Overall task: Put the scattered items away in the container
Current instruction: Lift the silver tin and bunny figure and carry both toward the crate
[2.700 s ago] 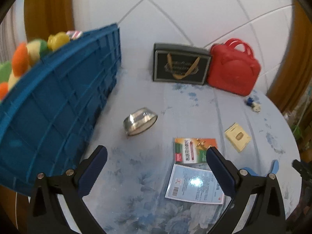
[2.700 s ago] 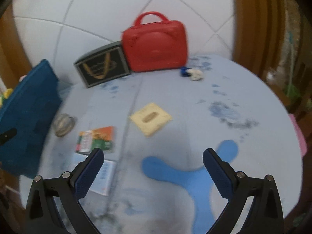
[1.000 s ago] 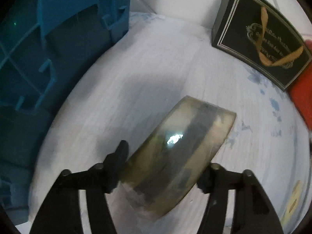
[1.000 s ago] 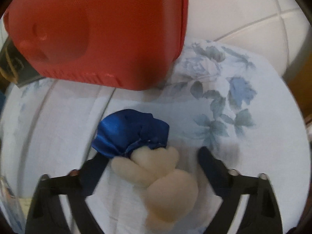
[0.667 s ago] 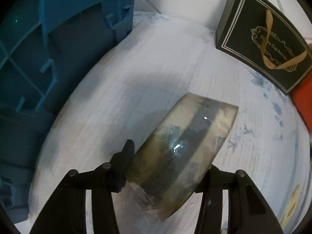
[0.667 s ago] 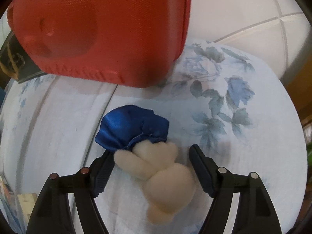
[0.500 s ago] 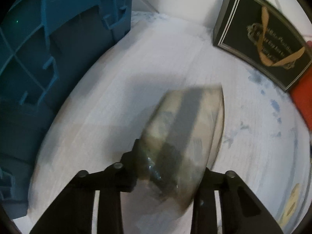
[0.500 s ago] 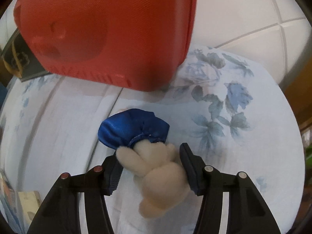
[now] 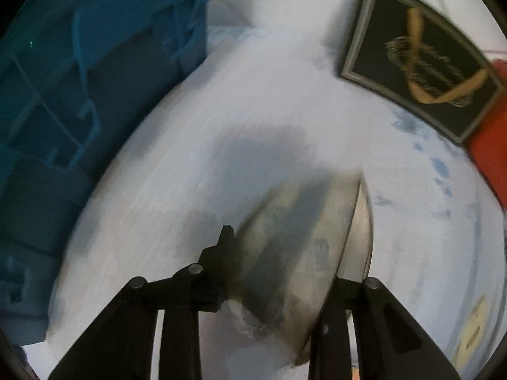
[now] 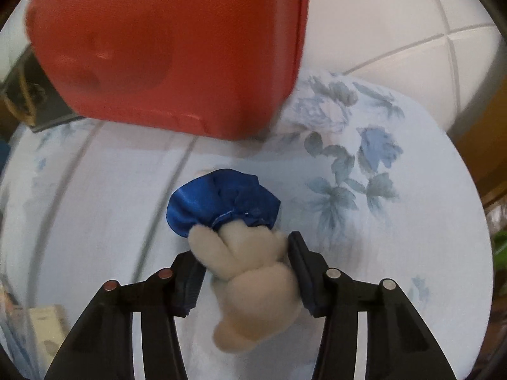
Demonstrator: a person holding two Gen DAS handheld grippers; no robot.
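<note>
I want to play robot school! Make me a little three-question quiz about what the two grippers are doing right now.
1. True or false: the left gripper is shut on the roll of clear tape.
2. What is the right gripper squeezing?
A) the red bag
B) the cream plush toy with the blue cap
C) the black gift box
3. Fill in: the container beside the left gripper is a ____ plastic crate.

Key: 1 true; 2 B; 3 blue.
</note>
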